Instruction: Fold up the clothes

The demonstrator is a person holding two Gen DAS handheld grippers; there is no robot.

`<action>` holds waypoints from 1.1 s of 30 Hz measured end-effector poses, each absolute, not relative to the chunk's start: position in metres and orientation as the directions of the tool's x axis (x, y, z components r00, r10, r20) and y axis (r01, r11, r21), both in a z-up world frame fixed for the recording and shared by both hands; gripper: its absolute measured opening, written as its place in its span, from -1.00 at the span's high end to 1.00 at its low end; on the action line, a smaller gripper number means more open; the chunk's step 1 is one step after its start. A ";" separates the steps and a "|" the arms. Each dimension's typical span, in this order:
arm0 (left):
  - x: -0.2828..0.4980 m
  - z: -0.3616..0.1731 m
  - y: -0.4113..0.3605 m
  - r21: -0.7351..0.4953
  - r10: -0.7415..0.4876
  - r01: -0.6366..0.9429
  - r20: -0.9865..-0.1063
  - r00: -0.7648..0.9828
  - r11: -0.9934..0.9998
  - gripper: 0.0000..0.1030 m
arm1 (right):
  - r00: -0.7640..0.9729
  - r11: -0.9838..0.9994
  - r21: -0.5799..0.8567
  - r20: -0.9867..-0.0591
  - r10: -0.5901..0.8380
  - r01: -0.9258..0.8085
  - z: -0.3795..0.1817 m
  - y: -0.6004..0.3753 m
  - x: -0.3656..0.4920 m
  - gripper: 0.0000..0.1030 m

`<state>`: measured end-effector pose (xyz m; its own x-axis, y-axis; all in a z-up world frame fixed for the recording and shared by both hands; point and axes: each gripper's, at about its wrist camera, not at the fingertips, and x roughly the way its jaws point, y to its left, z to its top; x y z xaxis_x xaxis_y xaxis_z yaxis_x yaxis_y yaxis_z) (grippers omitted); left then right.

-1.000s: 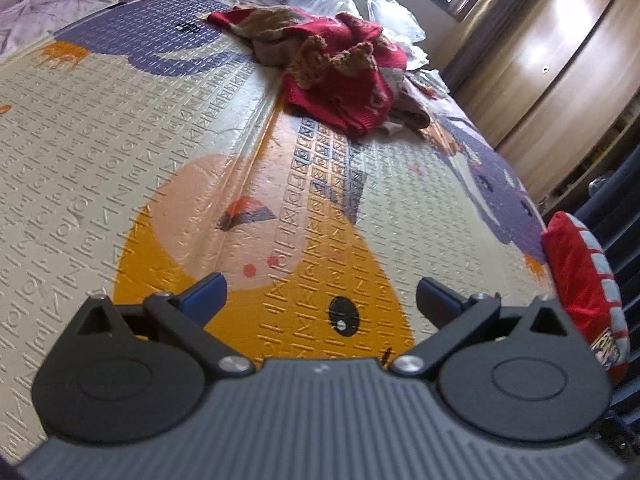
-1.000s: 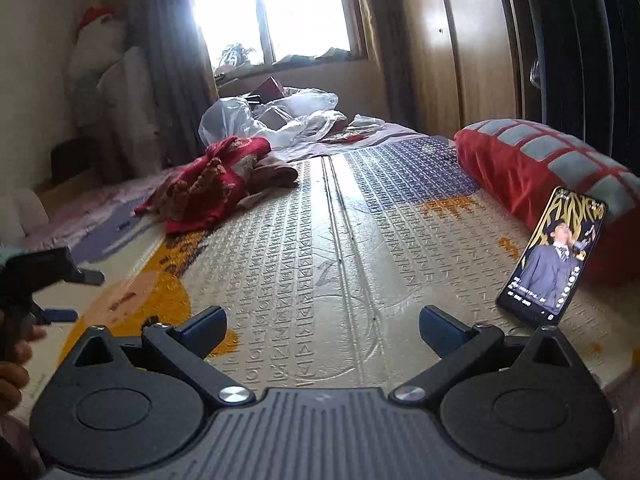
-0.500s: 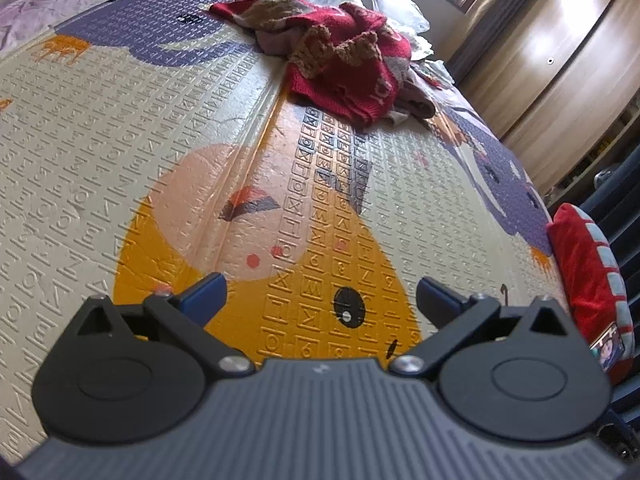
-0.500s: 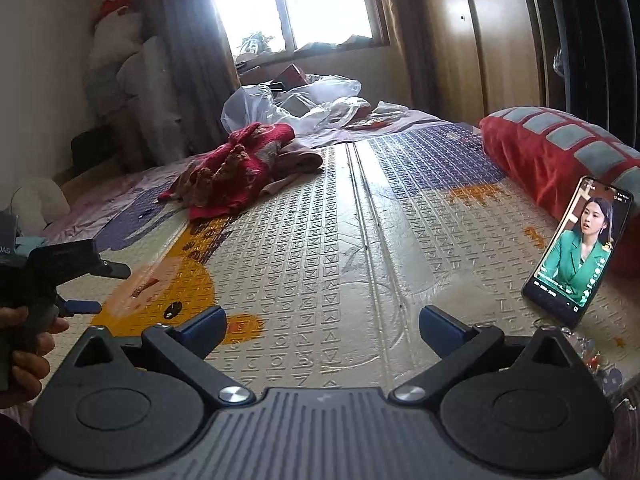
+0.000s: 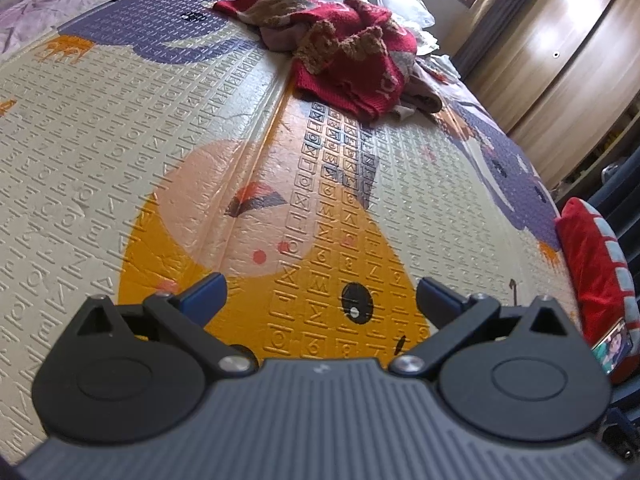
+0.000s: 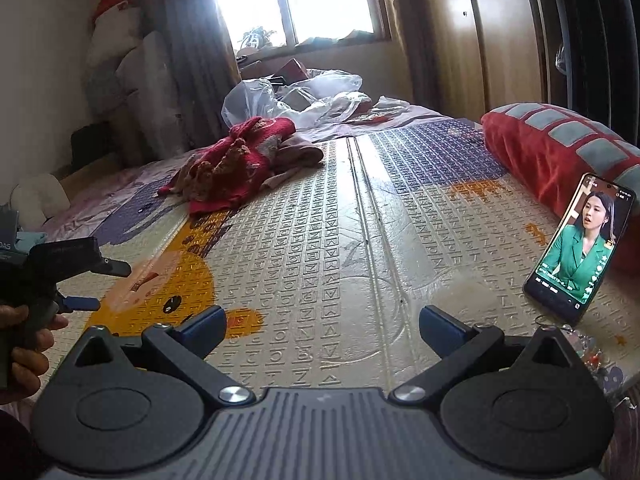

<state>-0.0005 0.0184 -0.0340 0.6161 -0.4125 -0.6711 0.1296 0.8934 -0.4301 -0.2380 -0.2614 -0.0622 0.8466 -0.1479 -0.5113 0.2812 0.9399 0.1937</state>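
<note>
**Clothes heap far off, both grippers empty**

The clothes (image 5: 352,52) lie in a crumpled heap at the far end of the mat (image 5: 120,120), well apart from both tools. On top is a red knit w/ tan fuzzy patches; a pinkish-brown piece (image 6: 298,152) is tucked under and beside it. White plastic bags (image 6: 288,100) sit just behind the heap.

Left gripper (image 5: 320,294): jaws spread wide, nothing between them, hovering over the yellow print. Right gripper (image 6: 320,326): same, released and empty, aimed down the mat. A hand (image 6: 28,344) holding the left tool shows at the edge of the right view.

Handling, as a guess: the knit looks soft, limp and fairly thick, so light but bulky. It should bunch rather than slide, and loose yarn may snag on a fingertip. No stiffness, so it'll sag from any single hold.

Where to grab: prob. the red edge nearest the tools, which lies flat on the mat. Pinch one layer only, else the piece beneath comes along. Collar and sleeves can't be made out in the tangle.

A phone (image 6: 580,244) leans on a red cushion (image 6: 540,148) at right; keep swings clear of it.
</note>
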 end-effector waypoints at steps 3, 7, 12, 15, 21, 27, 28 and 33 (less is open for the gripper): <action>-0.001 -0.034 0.018 -0.424 -0.408 0.130 -0.674 0.615 0.896 -1.00 | 0.845 0.940 0.193 -0.514 -0.147 0.282 -0.063 -0.261 -0.238 -0.99; -0.001 -0.034 0.017 -0.414 -0.400 0.131 -0.676 0.619 0.901 -1.00 | 0.845 0.939 0.198 -0.515 -0.144 0.281 -0.063 -0.261 -0.237 -0.99; -0.002 -0.034 0.015 -0.400 -0.389 0.131 -0.678 0.624 0.907 -1.00 | 0.847 0.939 0.205 -0.513 -0.138 0.277 -0.063 -0.261 -0.237 -0.99; -0.002 -0.033 0.014 -0.389 -0.382 0.133 -0.679 0.627 0.911 -1.00 | 0.850 0.940 0.205 -0.509 -0.136 0.273 -0.064 -0.261 -0.238 -0.99; -0.003 -0.033 0.014 -0.383 -0.375 0.131 -0.682 0.628 0.914 -1.00 | 0.860 0.939 0.210 -0.492 -0.139 0.272 -0.062 -0.261 -0.240 -0.99; -0.003 -0.034 0.013 -0.379 -0.373 0.132 -0.684 0.627 0.916 -1.00 | 0.872 0.939 0.222 -0.471 -0.132 0.262 -0.061 -0.260 -0.242 -0.99; -0.003 -0.034 0.013 -0.378 -0.373 0.133 -0.685 0.626 0.916 -1.00 | 0.870 0.939 0.220 -0.475 -0.133 0.263 -0.062 -0.260 -0.241 -0.99; -0.003 -0.034 0.013 -0.373 -0.369 0.133 -0.686 0.627 0.918 -1.00 | 0.871 0.941 0.217 -0.473 -0.131 0.260 -0.063 -0.257 -0.241 -0.99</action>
<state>-0.0028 0.0127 -0.0338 0.6270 -0.3693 -0.6859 0.1328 0.9183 -0.3729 -0.2405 -0.2574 -0.0626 0.8714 -0.1312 -0.4727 0.2596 0.9409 0.2175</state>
